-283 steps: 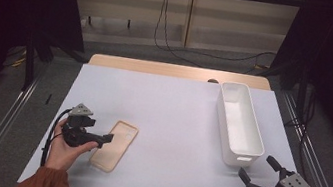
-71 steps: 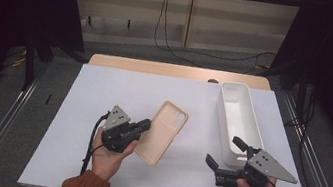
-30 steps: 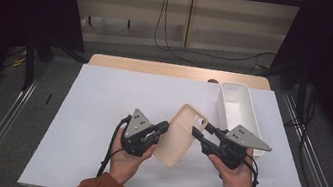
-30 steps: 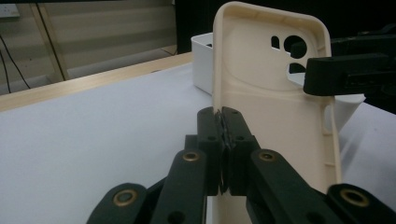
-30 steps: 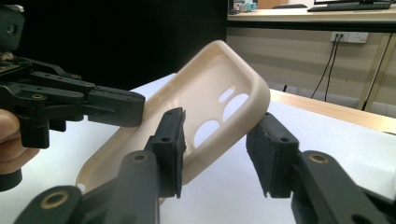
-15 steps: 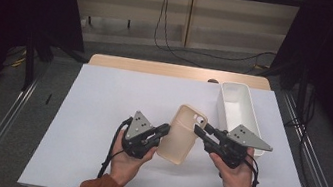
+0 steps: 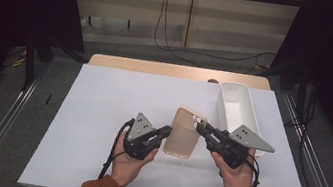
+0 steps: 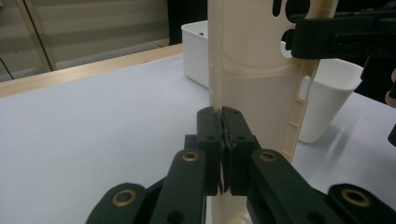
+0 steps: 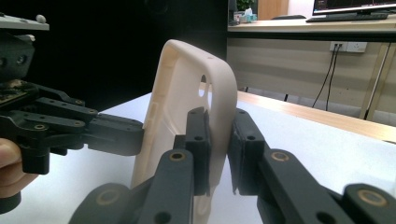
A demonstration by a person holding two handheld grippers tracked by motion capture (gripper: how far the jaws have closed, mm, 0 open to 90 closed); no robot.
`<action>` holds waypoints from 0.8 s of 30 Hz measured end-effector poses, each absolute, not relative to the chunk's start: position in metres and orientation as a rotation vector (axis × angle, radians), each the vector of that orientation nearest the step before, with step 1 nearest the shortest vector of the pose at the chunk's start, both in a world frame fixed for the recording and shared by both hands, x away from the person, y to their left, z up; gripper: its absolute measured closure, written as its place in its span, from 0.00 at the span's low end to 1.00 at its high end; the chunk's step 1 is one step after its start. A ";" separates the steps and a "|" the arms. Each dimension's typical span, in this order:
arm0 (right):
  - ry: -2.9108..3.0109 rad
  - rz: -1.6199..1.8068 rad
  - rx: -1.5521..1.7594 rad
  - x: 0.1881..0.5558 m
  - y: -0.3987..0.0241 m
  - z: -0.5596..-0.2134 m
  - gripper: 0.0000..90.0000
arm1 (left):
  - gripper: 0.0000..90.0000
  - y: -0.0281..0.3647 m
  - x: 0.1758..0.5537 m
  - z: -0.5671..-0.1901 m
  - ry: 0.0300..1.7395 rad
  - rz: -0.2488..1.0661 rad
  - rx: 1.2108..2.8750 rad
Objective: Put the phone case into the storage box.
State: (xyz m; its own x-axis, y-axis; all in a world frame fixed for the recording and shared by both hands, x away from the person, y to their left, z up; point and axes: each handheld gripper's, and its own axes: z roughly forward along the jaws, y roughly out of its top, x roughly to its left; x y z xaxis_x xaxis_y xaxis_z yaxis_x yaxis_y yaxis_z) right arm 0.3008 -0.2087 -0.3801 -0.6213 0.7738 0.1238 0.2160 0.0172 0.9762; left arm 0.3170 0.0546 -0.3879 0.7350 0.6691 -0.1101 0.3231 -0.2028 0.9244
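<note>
A cream phone case (image 7: 185, 133) hangs above the middle of the white table (image 7: 103, 98), pinched from both sides. The left gripper (image 7: 163, 132) has its jaws clamped tight on the case's left edge; in the left gripper view (image 8: 222, 135) the two black pads meet with only the thin wall between them. The right gripper (image 7: 201, 128) bites the case's upper right side near the camera cutout, its jaws having just closed; in the right gripper view (image 9: 219, 140) the pads press on the curved wall from either side. The case (image 9: 187, 107) stands on edge there, tilted slightly. A white bin (image 7: 239, 110) sits on the table just beyond the right gripper, apart from the case.
</note>
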 end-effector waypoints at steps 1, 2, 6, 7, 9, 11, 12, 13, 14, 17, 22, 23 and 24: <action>1.846 1.644 1.003 0.301 -0.208 -0.380 0.89 | 0.97 0.055 0.317 -0.388 0.777 0.383 1.803; 1.845 1.646 0.998 0.301 -0.208 -0.380 0.89 | 0.97 0.055 0.317 -0.388 0.777 0.382 1.802; 1.848 1.612 0.959 0.299 -0.207 -0.379 0.91 | 1.00 0.056 0.320 -0.390 0.778 0.372 1.807; 1.851 1.627 0.963 0.299 -0.207 -0.379 0.91 | 1.00 0.056 0.321 -0.391 0.787 0.357 1.796; 1.851 1.634 0.963 0.299 -0.207 -0.380 0.91 | 0.96 0.057 0.323 -0.392 0.799 0.347 1.793; 1.847 1.640 0.952 0.299 -0.206 -0.379 0.91 | 0.95 0.059 0.324 -0.392 0.799 0.340 1.794; 1.846 1.639 0.949 0.299 -0.206 -0.379 0.91 | 0.94 0.060 0.324 -0.392 0.798 0.338 1.789; 1.845 1.646 0.952 0.299 -0.206 -0.379 0.91 | 0.92 0.060 0.324 -0.392 0.798 0.336 1.788; 1.844 1.646 0.950 0.299 -0.206 -0.379 0.91 | 0.90 0.061 0.325 -0.392 0.797 0.337 1.788; 1.840 1.645 0.947 0.300 -0.207 -0.379 0.91 | 0.85 0.062 0.325 -0.392 0.801 0.335 1.781; 1.826 1.652 0.954 0.301 -0.211 -0.379 0.91 | 0.67 0.062 0.326 -0.391 0.779 0.339 1.769; 1.828 1.653 0.954 0.301 -0.211 -0.379 0.91 | 0.60 0.062 0.326 -0.392 0.776 0.341 1.765; 1.829 1.653 0.951 0.301 -0.212 -0.379 0.91 | 0.56 0.061 0.325 -0.392 0.773 0.342 1.764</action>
State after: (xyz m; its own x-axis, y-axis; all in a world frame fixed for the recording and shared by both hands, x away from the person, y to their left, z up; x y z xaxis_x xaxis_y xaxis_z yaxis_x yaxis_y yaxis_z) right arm 0.3012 -0.2116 -0.3788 -0.6347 0.7673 0.0915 0.1685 0.0219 0.9855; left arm 0.3254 0.0610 -0.3920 0.7430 0.6525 -0.1492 0.3282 -0.1609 0.9308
